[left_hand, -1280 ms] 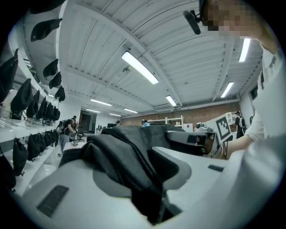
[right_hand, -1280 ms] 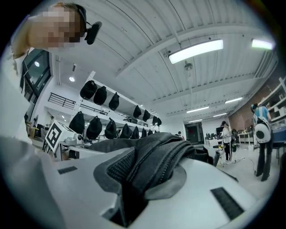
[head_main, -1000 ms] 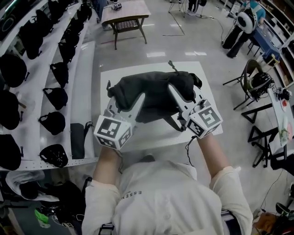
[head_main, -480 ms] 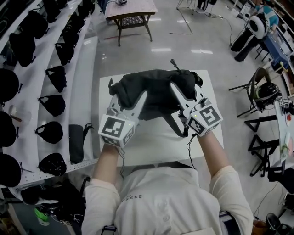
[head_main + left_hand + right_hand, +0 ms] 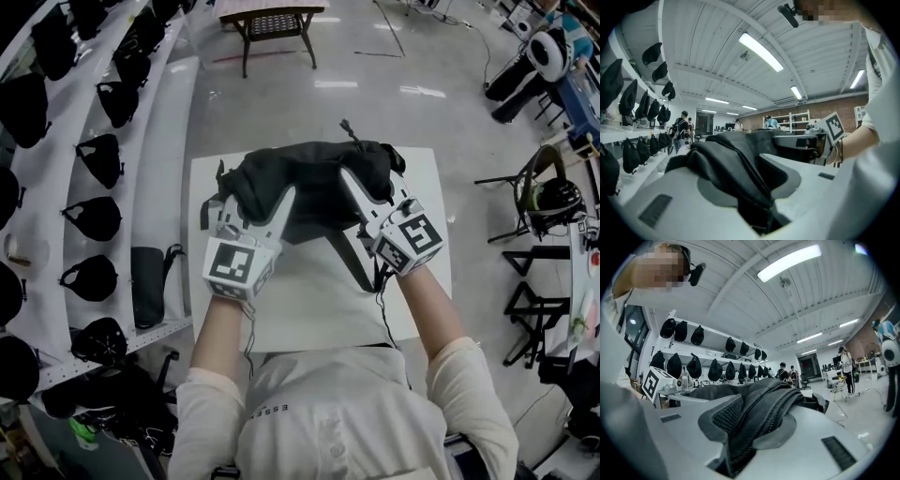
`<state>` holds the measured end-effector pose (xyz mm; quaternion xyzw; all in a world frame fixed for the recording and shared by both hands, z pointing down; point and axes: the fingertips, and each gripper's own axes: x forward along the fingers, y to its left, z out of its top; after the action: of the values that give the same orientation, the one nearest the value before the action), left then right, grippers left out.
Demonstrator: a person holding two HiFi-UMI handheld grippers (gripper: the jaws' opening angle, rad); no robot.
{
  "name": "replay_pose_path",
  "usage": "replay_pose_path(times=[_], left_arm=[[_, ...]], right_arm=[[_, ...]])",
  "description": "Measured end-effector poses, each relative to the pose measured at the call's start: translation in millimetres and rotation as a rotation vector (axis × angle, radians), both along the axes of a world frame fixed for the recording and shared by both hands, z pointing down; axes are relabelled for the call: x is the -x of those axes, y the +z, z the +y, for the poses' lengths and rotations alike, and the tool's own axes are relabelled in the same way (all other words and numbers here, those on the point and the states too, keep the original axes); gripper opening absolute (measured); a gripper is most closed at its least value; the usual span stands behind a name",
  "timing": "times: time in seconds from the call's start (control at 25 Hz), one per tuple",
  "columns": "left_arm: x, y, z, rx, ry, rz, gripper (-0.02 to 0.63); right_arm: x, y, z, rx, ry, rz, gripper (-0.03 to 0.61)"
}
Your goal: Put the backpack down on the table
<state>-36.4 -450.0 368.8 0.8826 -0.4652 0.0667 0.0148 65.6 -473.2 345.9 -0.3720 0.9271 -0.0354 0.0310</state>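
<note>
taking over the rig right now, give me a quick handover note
Grippers: the left gripper is shut on the backpack at its left side. The right gripper is shut on its right side, with mesh fabric between the jaws.
Things: the backpack is held between both over the white table; I can't tell whether it touches the top.
Done: the backpack is over the table.
Left: lower it until it rests, open both grippers, pull back.

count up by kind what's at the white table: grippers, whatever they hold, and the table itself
backpack: 1
grippers: 2, the left gripper and the right gripper, each clamped on the backpack
white table: 1
total: 4
</note>
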Motion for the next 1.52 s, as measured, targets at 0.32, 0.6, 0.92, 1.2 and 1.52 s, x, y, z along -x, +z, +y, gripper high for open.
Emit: replay_pose_path(times=[0.32, 0.6, 0.92, 1.2, 1.52], left_arm=[[-5.1, 37.3, -11.0, 0.033, -0.004, -0.025, 0.138], [-7.3, 52.1, -19.3, 0.040, 0.029, -0.056, 0.138], [-3.7, 65.0, -7.2, 0.112, 0.037, 0.047, 0.138], [-5.6, 78.7, 20.9, 0.167, 0.070, 0.093, 0.138], [-0.7, 94.6, 53.5, 0.238, 0.110, 0.107, 0.138]], right_arm=[[-5.6, 39.4, -14.2, 0.064, -0.002, -0.001, 0.087], [-7.0, 54.5, -22.4, 0.069, 0.024, -0.028, 0.087], [-7.6, 67.8, -9.0, 0.159, 0.022, -0.071, 0.092], [-11.9, 81.2, 18.9, 0.237, 0.052, -0.124, 0.101], [-12.1, 98.9, 54.9, 0.301, 0.121, -0.166, 0.117]])
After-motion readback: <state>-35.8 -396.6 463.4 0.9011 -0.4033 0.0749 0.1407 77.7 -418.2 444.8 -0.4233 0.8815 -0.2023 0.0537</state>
